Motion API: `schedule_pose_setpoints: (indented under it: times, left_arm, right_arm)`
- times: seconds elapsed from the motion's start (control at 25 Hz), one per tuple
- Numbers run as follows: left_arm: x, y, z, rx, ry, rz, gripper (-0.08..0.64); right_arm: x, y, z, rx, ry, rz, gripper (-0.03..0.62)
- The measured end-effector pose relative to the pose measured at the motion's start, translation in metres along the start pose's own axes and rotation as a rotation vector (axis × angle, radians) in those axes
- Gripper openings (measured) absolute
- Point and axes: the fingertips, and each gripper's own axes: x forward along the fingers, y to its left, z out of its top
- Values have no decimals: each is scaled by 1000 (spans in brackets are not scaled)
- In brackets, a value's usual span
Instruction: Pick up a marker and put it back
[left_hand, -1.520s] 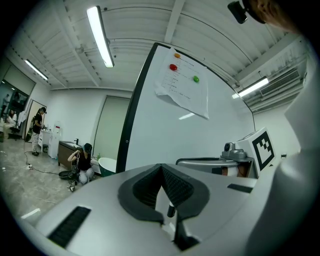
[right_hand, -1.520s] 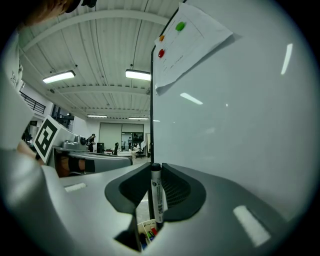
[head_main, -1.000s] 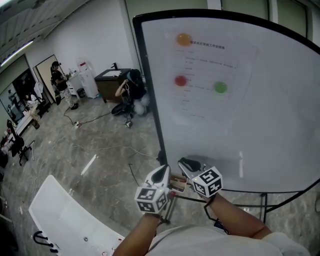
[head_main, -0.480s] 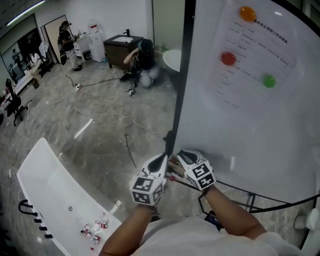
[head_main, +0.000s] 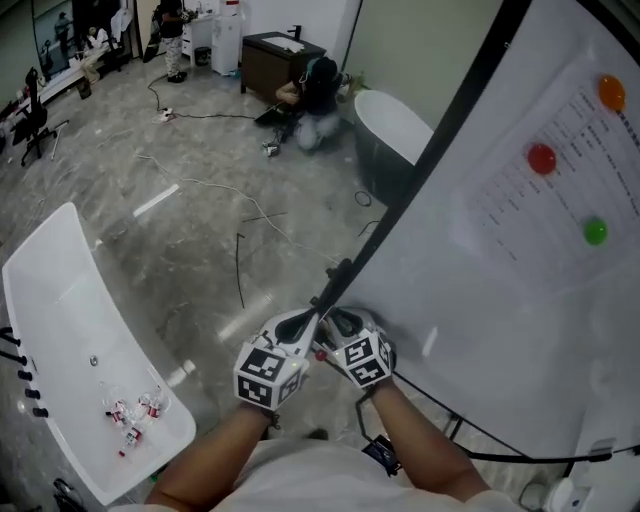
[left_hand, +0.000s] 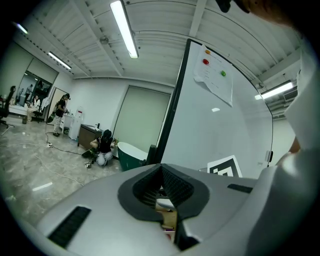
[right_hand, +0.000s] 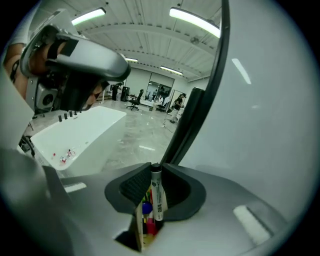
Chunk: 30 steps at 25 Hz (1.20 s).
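Down by the bottom corner of the whiteboard (head_main: 480, 290), at its black-framed edge, both grippers are bunched tip to tip. The right gripper (right_hand: 157, 168) has its jaws pinched in on a marker (right_hand: 158, 197), which stands upright between the pads with its black end up at the jaw tips. Its lower end sits in among other markers (right_hand: 146, 210), blue and red. The left gripper (left_hand: 161, 169) is almost fully closed too, and it looks to be nipping the wall of the small cardboard box (left_hand: 169, 219) that holds them.

I can't say whether the marker is coming out or going back in. Either way I'd worry about that crowded box: the lower end could snag on its neighbours and tip the marker in the pads. If the left grip slips off that thin wall, the whole box could drop away from the whiteboard to the floor
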Motion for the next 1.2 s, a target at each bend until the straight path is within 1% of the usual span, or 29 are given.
schedule_pose_setpoints:
  times: [0.12,0.2,0.32,0.52,0.64,0.72,0.8,0.96,1.08,1.2]
  left_arm:
    - [-2,0,0,-2,-6,5,2]
    - [-3,1,0,-1,-9,10,2]
    - [-3,3,-1,-7,-9,17,2]
    - [-7,0,-1,-1,0,16,2]
    - [-8,-6,1,9,0,10,2]
    - [-8,-15,2,18,-3,3,2]
    - [-8,-24,3,24,-6,-5,2]
    - [-6,-34,16,41,-10,-21,2]
    - [0,-36,36,74,-22,-39,2]
    - [6,-52,54,112,-34,-63,2]
  right_arm:
    - [9,7,-10,-49,52,12,66]
    - [12,9,-13,-54,60,17,67]
    - [13,8,-13,-33,51,27,83]
    - [5,8,-5,19,5,30,83]
    - [-8,9,4,128,-48,69,74]
    - [-24,8,13,189,-87,88,37]
    - [-40,8,20,213,-116,90,3]
    - [-74,1,45,243,-201,55,3]
    - [-99,-12,69,280,-289,12,3]
    - [-132,-24,87,312,-364,-30,3]
